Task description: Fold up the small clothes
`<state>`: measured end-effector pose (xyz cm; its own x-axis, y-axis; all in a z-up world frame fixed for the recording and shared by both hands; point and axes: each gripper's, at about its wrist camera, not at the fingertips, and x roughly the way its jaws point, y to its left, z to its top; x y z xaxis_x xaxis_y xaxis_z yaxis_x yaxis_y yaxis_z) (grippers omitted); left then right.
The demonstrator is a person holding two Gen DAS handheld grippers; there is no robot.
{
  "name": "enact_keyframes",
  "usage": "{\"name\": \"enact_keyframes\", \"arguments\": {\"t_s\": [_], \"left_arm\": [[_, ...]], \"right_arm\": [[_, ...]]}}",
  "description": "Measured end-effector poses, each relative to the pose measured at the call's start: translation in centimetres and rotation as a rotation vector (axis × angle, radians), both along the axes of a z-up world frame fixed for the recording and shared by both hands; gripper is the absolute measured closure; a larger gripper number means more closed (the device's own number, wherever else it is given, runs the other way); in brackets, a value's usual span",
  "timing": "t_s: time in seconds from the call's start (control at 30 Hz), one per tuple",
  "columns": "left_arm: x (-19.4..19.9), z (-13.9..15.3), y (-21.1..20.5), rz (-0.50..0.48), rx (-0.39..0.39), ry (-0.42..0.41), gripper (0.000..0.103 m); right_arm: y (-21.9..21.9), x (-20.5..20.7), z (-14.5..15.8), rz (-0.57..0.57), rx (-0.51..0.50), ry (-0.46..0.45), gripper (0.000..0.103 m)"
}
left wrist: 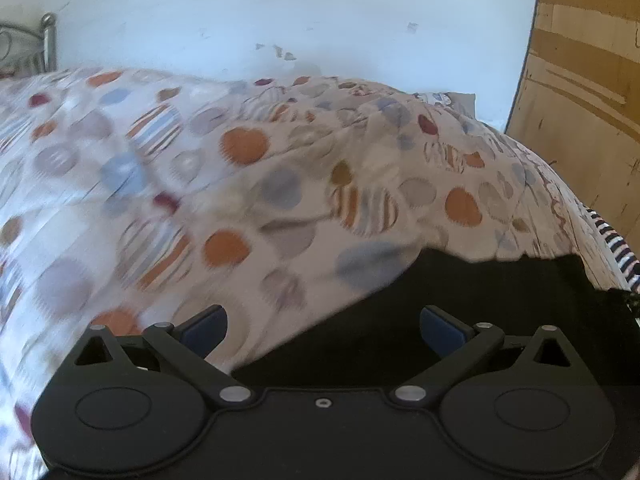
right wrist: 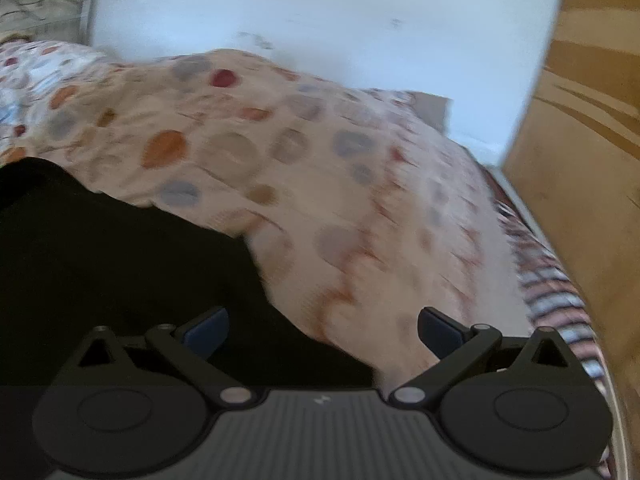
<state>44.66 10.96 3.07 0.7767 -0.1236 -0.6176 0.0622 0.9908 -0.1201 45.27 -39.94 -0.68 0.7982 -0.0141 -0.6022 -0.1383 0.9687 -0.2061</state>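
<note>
1. On the bed, a black garment point(left wrist: 460, 320) lies spread over the spotted bedspread point(left wrist: 248, 184).
2. Left tongs point(left wrist: 323, 330) hang with fingers spread wide, nothing between them, above the garment's left edge.
3. Right tongs point(right wrist: 323, 330) are likewise wide apart and empty, over the garment's point(right wrist: 120, 264) right edge.
4. Beyond the bed stand a white wall point(left wrist: 280, 12) and a wooden wardrobe point(left wrist: 580, 100).
</note>
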Motion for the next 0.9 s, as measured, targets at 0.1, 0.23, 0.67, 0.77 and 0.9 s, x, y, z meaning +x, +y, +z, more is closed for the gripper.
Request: {"name": "enact_keyframes", "arguments": {"t_s": [0.1,0.23,0.67,0.77,0.9], "left_arm": [[-3.9,-1.1,1.9,0.002,-0.033,0.004,0.001],[-8.4,-3.0,2.7,-0.001,-0.070,0.024,0.001],[-14.2,-6.9,0.2,0.094,0.024,0.111,0.012],[-14.4,-7.5,0.9,0.125,-0.009,0.137,0.012],[-15.1,-6.8,0.7,0.134,0.024,0.124,0.012]], "right_arm": [[-2.3,-3.5,-0.3,-0.023,0.059,-0.014,0.000],[-3.9,-9.4,-0.5,0.002,0.152,-0.057,0.000],[-2.2,-17.2,-2.7,-0.039,0.195,-0.019,0.000],[-1.8,-17.2,-3.3,-0.065,0.156,0.000,0.000],[-1.6,-18.2,-3.3,-0.065,0.156,-0.027,0.000]]}}
